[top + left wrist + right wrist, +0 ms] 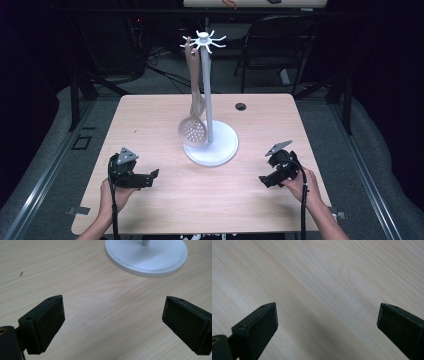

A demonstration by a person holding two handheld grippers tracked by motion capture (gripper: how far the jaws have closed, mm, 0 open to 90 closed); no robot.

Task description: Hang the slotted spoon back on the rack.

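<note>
Beige perforated plastic skimmer spoon (193, 131) hangs from a hook of the white metal utensil stand (210, 145), its round bowl just beside the stand's pole, above the disc base. On the light wooden desk (165, 200), the left tongs (150, 177) sit near the stand's left front, wide open and empty. The right tongs (263, 180), well apart to its right front, gape wide, holding nothing.

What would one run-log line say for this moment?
left gripper: open, empty | right gripper: open, empty | slotted spoon: hanging on rack | table
</note>
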